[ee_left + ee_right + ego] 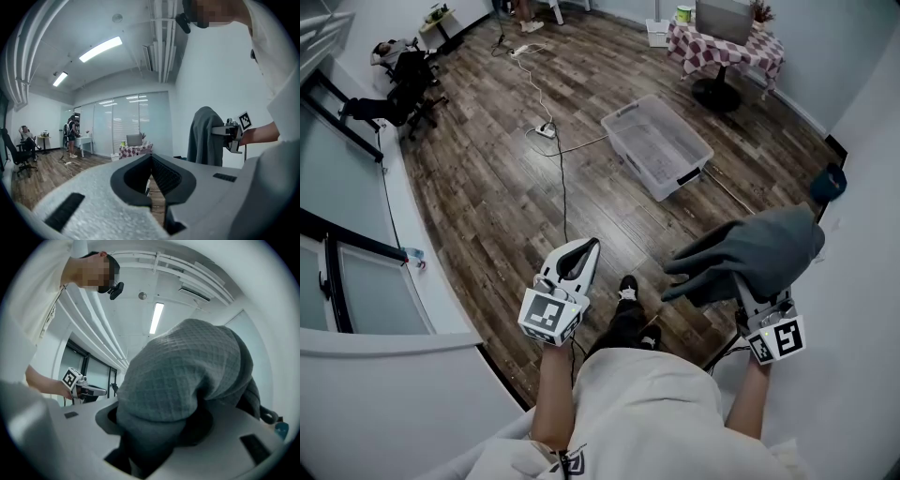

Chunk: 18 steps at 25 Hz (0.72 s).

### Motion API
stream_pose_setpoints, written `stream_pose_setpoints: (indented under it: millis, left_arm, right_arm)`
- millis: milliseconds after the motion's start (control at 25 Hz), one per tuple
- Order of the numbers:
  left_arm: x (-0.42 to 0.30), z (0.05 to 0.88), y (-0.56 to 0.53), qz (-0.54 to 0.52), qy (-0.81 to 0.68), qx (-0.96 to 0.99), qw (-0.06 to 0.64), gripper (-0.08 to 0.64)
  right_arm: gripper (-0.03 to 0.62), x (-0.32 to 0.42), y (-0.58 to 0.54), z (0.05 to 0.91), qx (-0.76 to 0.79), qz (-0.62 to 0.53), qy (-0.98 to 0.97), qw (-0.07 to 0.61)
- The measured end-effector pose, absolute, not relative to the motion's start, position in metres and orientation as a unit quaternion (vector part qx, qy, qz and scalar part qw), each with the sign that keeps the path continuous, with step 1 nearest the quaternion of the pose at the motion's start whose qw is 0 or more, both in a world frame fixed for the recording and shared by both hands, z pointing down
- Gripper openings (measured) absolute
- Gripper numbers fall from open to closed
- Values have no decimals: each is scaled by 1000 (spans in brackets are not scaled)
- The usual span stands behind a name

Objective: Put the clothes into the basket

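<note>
Brown wooden floor (pixel 487 197) lies under everything. At the lower right of the frame, the right gripper (pixel 757 305) pinches a gray garment (pixel 750 253). The cloth hangs over the jaws and covers them. At the lower middle, the left gripper (pixel 578 264) has its jaws together with nothing between them. The clear plastic basket (pixel 628 107) sits on the floor at the upper middle, well apart from the garment.

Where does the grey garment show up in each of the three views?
Head view: the grey garment is at right, draped over the right hand-held gripper.
Left gripper view: right of centre, hanging down.
Right gripper view: fills the centre, bunched between the jaws.
Shared landmark: the left hand-held gripper, with its marker cube, shows in all three.
</note>
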State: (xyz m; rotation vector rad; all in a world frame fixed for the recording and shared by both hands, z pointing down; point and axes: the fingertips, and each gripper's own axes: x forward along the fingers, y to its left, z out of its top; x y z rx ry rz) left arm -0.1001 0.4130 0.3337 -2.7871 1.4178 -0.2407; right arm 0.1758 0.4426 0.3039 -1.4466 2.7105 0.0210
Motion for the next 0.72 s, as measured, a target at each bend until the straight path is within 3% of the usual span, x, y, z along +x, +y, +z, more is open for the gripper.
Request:
stream_pose_setpoints:
  millis: [720]
  left_arm:
    - [-112,347,290,-66,446,-892,-22,12]
  right_arm:
    - [233,167,346,317,-490,-13,872,2]
